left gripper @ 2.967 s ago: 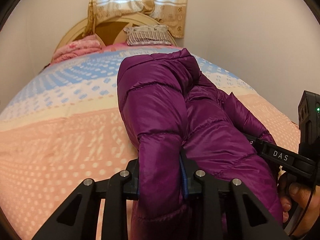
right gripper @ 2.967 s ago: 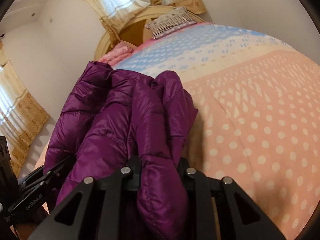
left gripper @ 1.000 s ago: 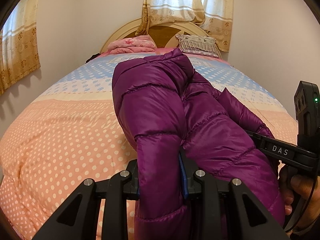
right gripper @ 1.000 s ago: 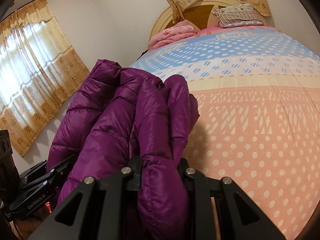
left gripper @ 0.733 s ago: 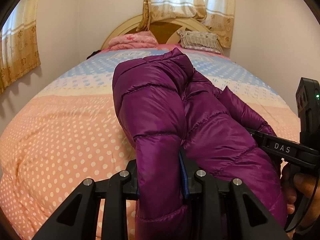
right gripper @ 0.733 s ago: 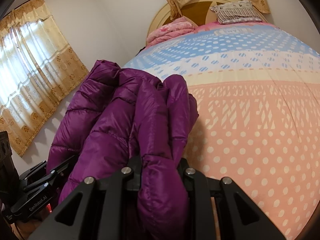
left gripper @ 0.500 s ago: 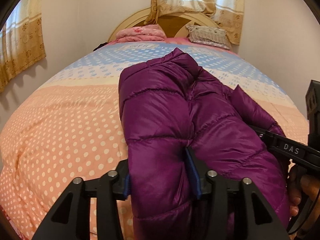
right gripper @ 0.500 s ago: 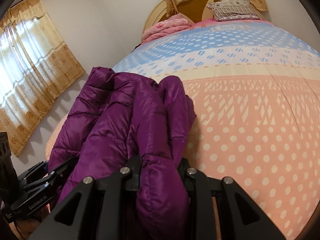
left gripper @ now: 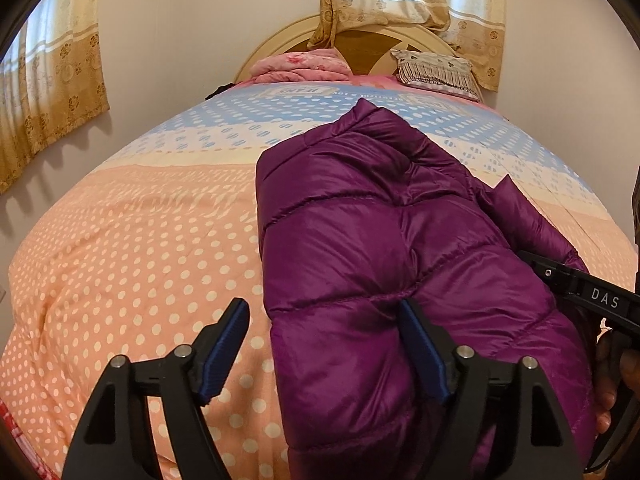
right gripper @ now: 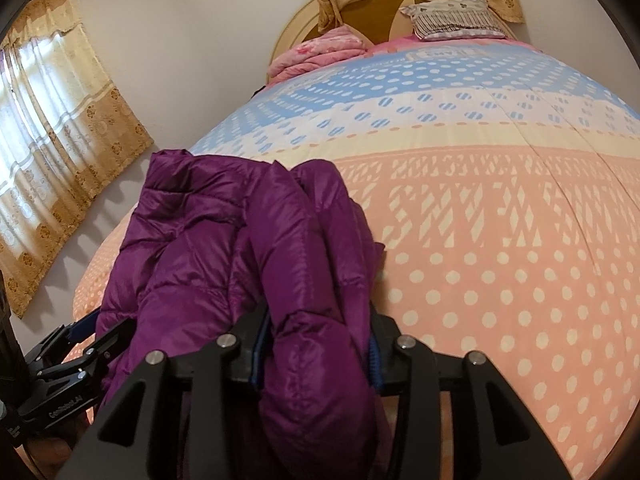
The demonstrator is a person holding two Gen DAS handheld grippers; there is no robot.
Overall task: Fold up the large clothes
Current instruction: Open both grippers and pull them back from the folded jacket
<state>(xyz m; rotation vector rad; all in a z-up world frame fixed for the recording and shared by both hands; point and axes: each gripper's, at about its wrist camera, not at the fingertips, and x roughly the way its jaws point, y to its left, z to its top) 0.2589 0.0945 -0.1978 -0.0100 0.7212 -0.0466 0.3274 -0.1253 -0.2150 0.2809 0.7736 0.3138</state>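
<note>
A: A bedroom: the bed [left gripper: 132, 248] wears a dotted peach-and-blue quilt, with a headboard [left gripper: 368, 46], pillows and curtains beyond. The purple puffer jacket [left gripper: 380, 248] lies bunched on the quilt's near end.

B: And the grippers?

A: The left gripper [left gripper: 324, 344] has just been opening; its jaws stand wide, one pad clear over the quilt, the other against the jacket's edge, gripping nothing. The right gripper [right gripper: 316, 344] has been opening too, yet its jaws sit snug around a fold.

B: How to release well?

A: I'd finish opening the right, then draw both straight back so the puffy fabric isn't dragged.

B: Anything unclear?

A: The jacket's near hem is cut off, and whether its layers lie square I cannot tell.
</note>
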